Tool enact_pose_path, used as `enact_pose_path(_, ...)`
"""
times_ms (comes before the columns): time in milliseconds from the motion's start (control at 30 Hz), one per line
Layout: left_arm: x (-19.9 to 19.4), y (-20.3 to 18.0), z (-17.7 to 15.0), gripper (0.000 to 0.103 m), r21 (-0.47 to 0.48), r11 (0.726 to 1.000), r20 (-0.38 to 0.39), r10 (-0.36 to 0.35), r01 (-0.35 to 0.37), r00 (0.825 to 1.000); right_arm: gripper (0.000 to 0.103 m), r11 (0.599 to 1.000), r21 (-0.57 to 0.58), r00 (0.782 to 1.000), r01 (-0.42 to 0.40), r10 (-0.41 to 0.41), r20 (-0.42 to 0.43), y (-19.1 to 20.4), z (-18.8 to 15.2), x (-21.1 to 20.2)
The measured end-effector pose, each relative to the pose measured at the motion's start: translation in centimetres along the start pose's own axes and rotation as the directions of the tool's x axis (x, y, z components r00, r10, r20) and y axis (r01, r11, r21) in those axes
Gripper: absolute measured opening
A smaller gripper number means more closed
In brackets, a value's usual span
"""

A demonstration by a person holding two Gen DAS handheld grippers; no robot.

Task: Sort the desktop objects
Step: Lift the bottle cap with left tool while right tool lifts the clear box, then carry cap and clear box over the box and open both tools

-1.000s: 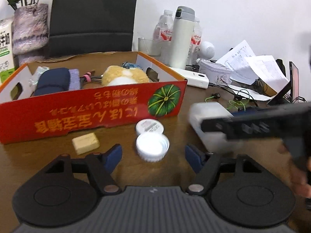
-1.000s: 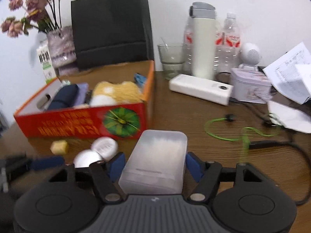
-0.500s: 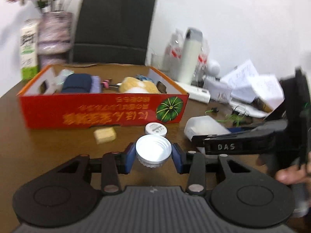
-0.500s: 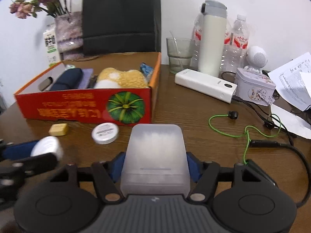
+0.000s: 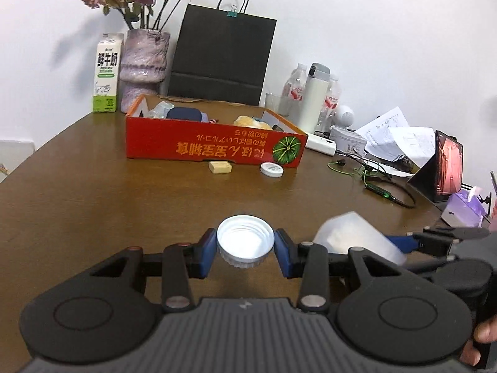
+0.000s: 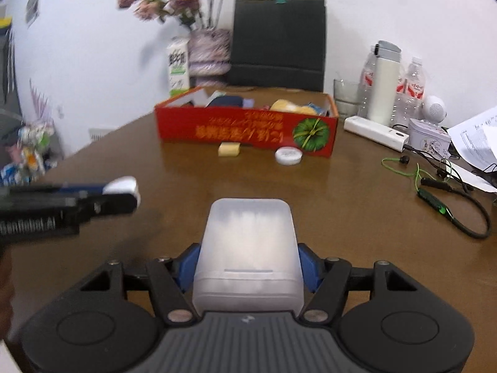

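My left gripper is shut on a white screw cap, open side up, held above the brown table. In the right wrist view my right gripper is shut on a frosted plastic box, also off the table. The left wrist view shows that box at the right. At the left of the right wrist view is the cap. Far ahead stands a red cardboard box holding soft items. A yellow block and a small white lid lie before it.
Behind the red box are a black paper bag, a vase of dried flowers and a milk carton. On the right are a white flask, bottles, a power bank, papers, a tablet and a green cable.
The left gripper shut on the white cap and lifted it. Both grippers drew back from the red box, which now looks smaller and farther; the right one kept the plastic box.
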State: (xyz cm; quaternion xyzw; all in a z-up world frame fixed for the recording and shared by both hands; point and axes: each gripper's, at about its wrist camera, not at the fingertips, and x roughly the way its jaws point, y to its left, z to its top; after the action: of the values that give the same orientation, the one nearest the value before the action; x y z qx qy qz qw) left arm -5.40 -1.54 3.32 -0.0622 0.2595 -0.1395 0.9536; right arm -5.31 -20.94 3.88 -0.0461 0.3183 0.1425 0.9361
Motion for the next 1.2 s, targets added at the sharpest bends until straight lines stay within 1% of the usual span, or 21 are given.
enact_pose_path(100, -1.0, 0.2, -0.5, 0.040, -0.009, 1.000, 0.003, -0.009, 0.009, 1.000, 0.064, 1.000, -0.002, 1.000, 0.012, -0.012, -0.027, 0.8, -1.2, -0.7)
enact_pose_path(233, -1.7, 0.3, -0.5, 0.040, -0.008, 1.000, 0.029, -0.009, 0.009, 1.000, 0.064, 0.999, 0.020, 0.999, 0.038, -0.037, -0.028, 0.9, -1.4, -1.6)
enact_pose_path(300, -2.0, 0.3, -0.3, 0.040, -0.011, 1.000, 0.042, -0.012, 0.013, 0.999, 0.064, 0.999, 0.011, 0.999, 0.046, -0.046, -0.015, 0.9, -1.2, -1.8)
enact_pose_path(400, -2.1, 0.7, -0.2, 0.040, -0.020, 1.000, 0.055, -0.003, 0.004, 0.999, 0.064, 0.998, 0.009, 0.998, 0.055, -0.055, 0.032, 0.6, -0.5, -2.7)
enact_pose_path(500, -1.8, 1.5, 0.3, 0.040, -0.042, 0.999, 0.057, 0.008, -0.006, 0.998, 0.064, 0.997, 0.026, 0.995, 0.067, -0.069, 0.068, -0.3, 0.7, -3.3)
enact_pose_path(600, -1.2, 2.3, 1.7, 0.040, -0.049, 0.999, 0.073, 0.025, -0.021, 0.997, 0.064, 0.997, 0.046, 0.992, 0.066, -0.071, 0.101, -1.5, 2.5, -3.3)
enact_pose_path(667, -0.6, 3.1, 3.5, 0.040, -0.052, 0.999, 0.095, 0.022, -0.017, 0.995, 0.064, 0.997, 0.052, 0.990, 0.064, -0.070, 0.123, -2.3, 4.4, -2.8)
enact_pose_path(733, 0.7, 3.9, 6.3, 0.040, -0.045, 0.999, 0.123, 0.028, -0.023, 0.992, 0.064, 0.997, 0.055, 0.984, 0.058, -0.067, 0.166, -3.1, 6.9, -2.1)
enact_pose_path(800, 2.7, 4.7, 10.0, 0.040, -0.035, 0.999, 0.138, 0.041, -0.037, 0.990, 0.064, 0.997, 0.076, 0.979, 0.029, -0.044, 0.198, -4.2, 10.1, -0.6)
enact_pose_path(867, 5.7, 5.6, 14.0, 0.040, -0.024, 0.999, 0.124, 0.050, -0.047, 0.991, 0.064, 0.995, 0.097, 0.980, -0.007, -0.013, 0.199, -5.0, 13.9, 1.8)
enact_pose_path(900, 7.8, 6.0, 16.1, 0.040, -0.012, 0.996, 0.123, 0.084, -0.083, 0.989, 0.064, 0.993, 0.114, 0.982, -0.021, -0.002, 0.190, -5.4, 15.8, 3.5)
enact_pose_path(933, 9.8, 6.3, 17.7, 0.040, 0.014, 0.993, 0.099, 0.113, -0.115, 0.989, 0.064, 0.992, 0.126, 0.985, -0.024, 0.002, 0.173, -5.9, 17.8, 5.4)
enact_pose_path(1000, 13.8, 7.5, 20.3, 0.040, 0.008, 0.983, 0.049, 0.182, -0.182, 0.982, 0.064, 0.985, 0.170, 0.991, -0.019, -0.003, 0.132, -6.6, 21.3, 9.6)
enact_pose_path(1067, 17.6, 8.8, 21.7, 0.040, 0.011, 0.978, -0.025, 0.209, -0.209, 0.978, 0.064, 0.980, 0.197, 0.997, -0.020, 0.005, 0.074, -6.9, 24.0, 13.9)
enact_pose_path(1100, 19.5, 9.5, 22.1, 0.040, 0.025, 0.973, -0.063, 0.229, -0.228, 0.971, 0.064, 0.977, 0.214, 0.999, -0.019, 0.009, 0.049, -7.0, 25.0, 15.8)
enact_pose_path(1167, 21.8, 10.7, 22.1, 0.041, 0.009, 0.963, -0.105, 0.267, -0.268, 0.958, 0.064, 0.978, 0.208, 1.000, -0.022, 0.021, 0.004, -6.7, 26.4, 19.6)
enact_pose_path(1200, 22.9, 11.1, 22.0, 0.041, 0.012, 0.964, -0.129, 0.265, -0.265, 0.956, 0.064, 0.981, 0.196, 1.000, -0.015, 0.019, -0.018, -6.5, 27.0, 21.3)
